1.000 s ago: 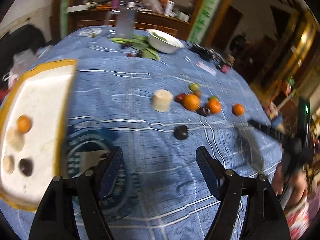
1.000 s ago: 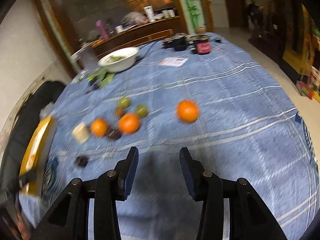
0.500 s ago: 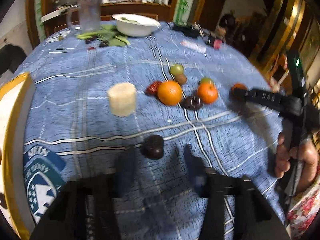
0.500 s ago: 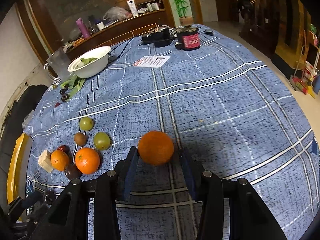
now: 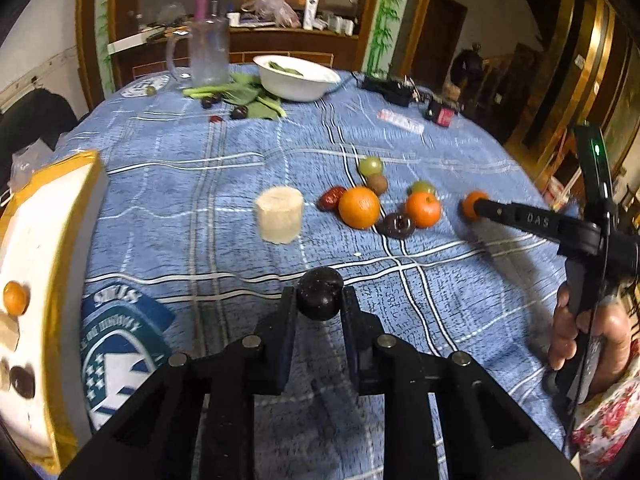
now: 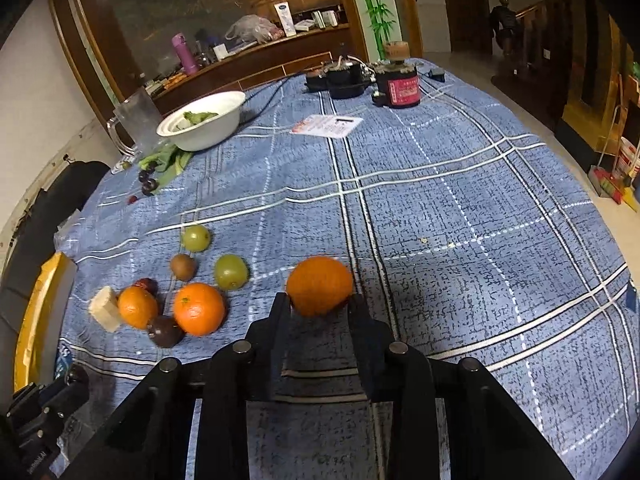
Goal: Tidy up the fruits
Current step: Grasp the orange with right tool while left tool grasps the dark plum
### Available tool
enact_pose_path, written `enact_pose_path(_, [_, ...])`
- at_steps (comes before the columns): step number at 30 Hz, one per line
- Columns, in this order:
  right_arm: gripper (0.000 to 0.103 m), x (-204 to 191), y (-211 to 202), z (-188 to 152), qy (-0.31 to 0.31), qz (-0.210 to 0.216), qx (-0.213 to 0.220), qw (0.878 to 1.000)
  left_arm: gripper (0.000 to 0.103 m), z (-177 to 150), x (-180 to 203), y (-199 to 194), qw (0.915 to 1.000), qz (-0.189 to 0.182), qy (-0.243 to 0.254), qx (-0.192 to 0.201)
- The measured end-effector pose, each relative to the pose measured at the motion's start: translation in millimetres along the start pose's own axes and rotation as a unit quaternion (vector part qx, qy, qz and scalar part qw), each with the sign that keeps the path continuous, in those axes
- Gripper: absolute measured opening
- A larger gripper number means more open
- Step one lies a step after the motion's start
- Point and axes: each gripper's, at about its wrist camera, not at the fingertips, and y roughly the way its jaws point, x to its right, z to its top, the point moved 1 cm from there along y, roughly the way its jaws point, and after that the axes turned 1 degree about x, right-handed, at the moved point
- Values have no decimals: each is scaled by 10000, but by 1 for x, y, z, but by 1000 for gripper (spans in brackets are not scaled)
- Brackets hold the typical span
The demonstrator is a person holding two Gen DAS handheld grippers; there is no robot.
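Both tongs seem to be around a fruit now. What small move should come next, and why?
Probably lift both straight up. The left tongs are shut on the dark plum and the right tongs on the orange, both low over the tablecloth. The tray sits to the left.

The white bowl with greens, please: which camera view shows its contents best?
The right wrist view: the white bowl tilts its opening toward that camera, exposing the leafy greens inside. The left wrist view shows the bowl more side-on, with only a sliver of green above the rim.
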Motion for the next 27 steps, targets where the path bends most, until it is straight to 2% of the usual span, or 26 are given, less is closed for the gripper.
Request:
enact_pose_path(1, [28, -3, -4, 0, -20, 30, 23, 10000, 21, 0, -4, -5, 10000, -12, -58, 38])
enact_pose_path(2, [17, -7, -10, 0, -62, 81, 55, 9999, 21, 0, -8, -11, 9999, -19, -125, 92])
enact_pose_path(3, [15, -12, -15, 0, -120, 128, 79, 9998, 21, 0, -14, -18, 9997, -14, -207, 150])
enact_pose_path(6, [15, -27, -27, -2, -311, 261, 137, 9991, 21, 0, -32, -28, 9986, -15, -476, 213])
enact_pose_path(9, [16, -33, -29, -2, -355, 172, 217, 9990, 21, -4, -47, -35, 9973, -39, -704, 228])
enact_pose_path(12, [24, -25, -25, -4, -184, 153, 145, 9996, 21, -10, -56, -42, 9965, -4, -801, 251])
enact_pose_path(13, [33, -23, -23, -5, -136, 180, 95, 9997, 21, -11, -57, -42, 9962, 1, -833, 244])
enact_pose_path(14, [48, -21, -21, -6, -107, 189, 56, 9997, 21, -12, -60, -42, 9957, 0, -899, 228])
enact_pose_path(16, [54, -23, -15, -6, -161, 77, 22, 9998, 21, -13, -62, -42, 9951, -12, -969, 207])
enact_pose_path(21, [54, -30, 5, -4, -442, -270, -92, 9986, 21, -17, -65, -48, 9951, 10, -949, 264])
enact_pose_path(22, [51, -28, 10, -5, -442, -366, -142, 9982, 21, -18, -67, -51, 9949, 18, -964, 285])
enact_pose_path(23, [37, -26, 14, -5, -427, -377, -195, 9982, 21, -19, -68, -53, 9947, 21, -982, 300])
enact_pose_path(27, [36, -22, 13, -8, -317, -230, -264, 9989, 21, -18, -76, -63, 9932, 45, -1093, 404])
